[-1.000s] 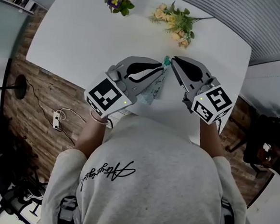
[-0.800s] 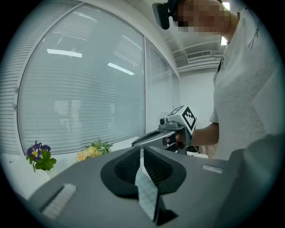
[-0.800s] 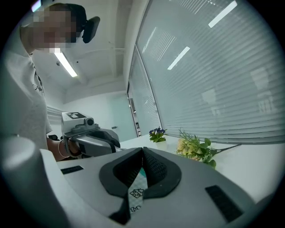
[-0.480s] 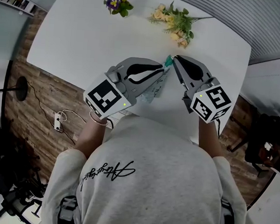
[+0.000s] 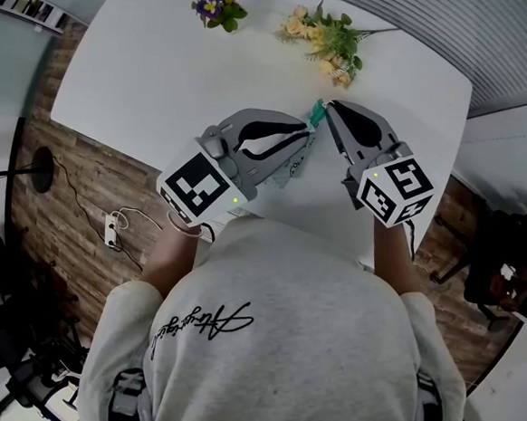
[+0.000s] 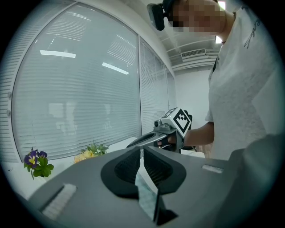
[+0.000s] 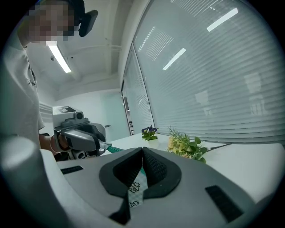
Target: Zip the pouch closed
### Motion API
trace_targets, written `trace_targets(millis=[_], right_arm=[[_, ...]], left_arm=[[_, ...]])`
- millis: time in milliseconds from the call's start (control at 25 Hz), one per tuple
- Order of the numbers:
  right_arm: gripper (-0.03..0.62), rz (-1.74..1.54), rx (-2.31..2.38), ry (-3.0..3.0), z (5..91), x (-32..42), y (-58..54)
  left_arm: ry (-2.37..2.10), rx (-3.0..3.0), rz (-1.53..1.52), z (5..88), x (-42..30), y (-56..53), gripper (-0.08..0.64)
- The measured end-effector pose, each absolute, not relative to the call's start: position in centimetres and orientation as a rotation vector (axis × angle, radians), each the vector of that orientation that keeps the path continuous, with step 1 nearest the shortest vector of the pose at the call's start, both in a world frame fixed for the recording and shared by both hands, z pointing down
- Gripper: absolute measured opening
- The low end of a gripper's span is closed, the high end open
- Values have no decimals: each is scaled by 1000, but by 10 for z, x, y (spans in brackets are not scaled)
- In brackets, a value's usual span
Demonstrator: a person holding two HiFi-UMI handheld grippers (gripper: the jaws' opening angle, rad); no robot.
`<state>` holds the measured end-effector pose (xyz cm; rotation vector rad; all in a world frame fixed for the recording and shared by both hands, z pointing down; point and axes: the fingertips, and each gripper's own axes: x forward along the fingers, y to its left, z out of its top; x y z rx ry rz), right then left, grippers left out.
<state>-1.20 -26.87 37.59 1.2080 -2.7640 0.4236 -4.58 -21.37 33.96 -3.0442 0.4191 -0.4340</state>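
A pale printed pouch with a teal zipper band hangs between my two grippers above the white table. My left gripper is shut on the pouch fabric, which is pinched between its pads. My right gripper faces it from the right, its tips almost meeting the left's, and is shut on the printed fabric at the pouch's zipper edge. In the right gripper view the teal zipper band runs from the left gripper to my right jaws. The right gripper shows in the left gripper view.
A small bunch of purple flowers and a yellow bouquet lie at the table's far side. The table's near edge runs just under my hands. A power strip with cables lies on the floor at the left. Window blinds stand beyond the table.
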Motion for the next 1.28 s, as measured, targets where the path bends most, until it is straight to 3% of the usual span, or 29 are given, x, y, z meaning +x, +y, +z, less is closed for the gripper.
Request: trace_targets(millis=[1280], right_arm=[[8,411,1283,-2677,390,-2,-280]], left_arm=[[418,-3063,-426,332,-47,-210,23]])
